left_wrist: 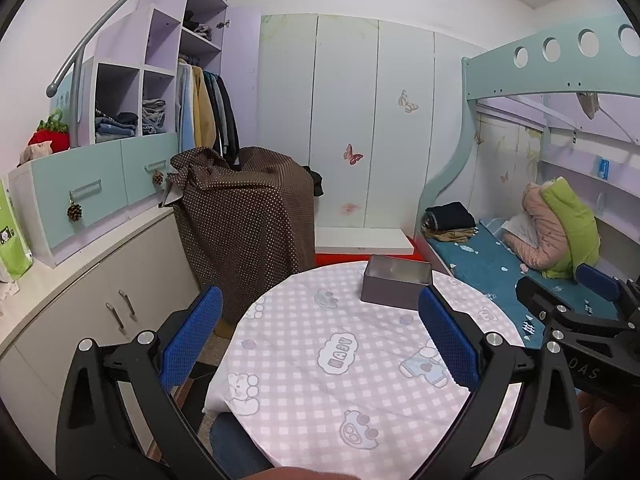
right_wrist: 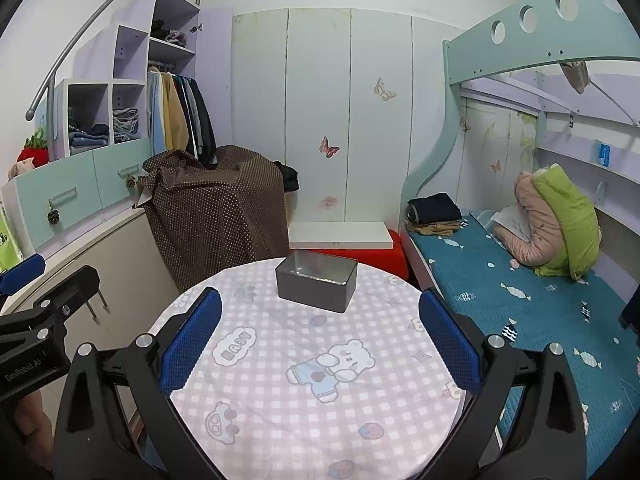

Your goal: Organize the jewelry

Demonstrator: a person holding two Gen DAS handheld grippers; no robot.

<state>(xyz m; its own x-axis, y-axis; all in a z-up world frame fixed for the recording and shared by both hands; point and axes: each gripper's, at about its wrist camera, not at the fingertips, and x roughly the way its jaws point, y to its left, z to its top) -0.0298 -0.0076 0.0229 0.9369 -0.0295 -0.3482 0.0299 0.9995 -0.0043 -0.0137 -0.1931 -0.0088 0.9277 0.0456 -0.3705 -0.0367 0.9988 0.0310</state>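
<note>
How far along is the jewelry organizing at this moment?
Nothing looks done yet. The gray tin box sits open at the far side of the round table, and what shows of its inside looks empty; no jewelry is visible anywhere on the cloth. Both the left tool and right tool are open, holding nothing. All of the sorting appears left.

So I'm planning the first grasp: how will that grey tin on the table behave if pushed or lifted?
The grey tin looks like thin, lidless metal, so probably rigid and light. Its low, flat-bottomed shape seems unlikely to tip. On the soft checked tablecloth, a push may bunch the fabric rather than slide it.
</note>
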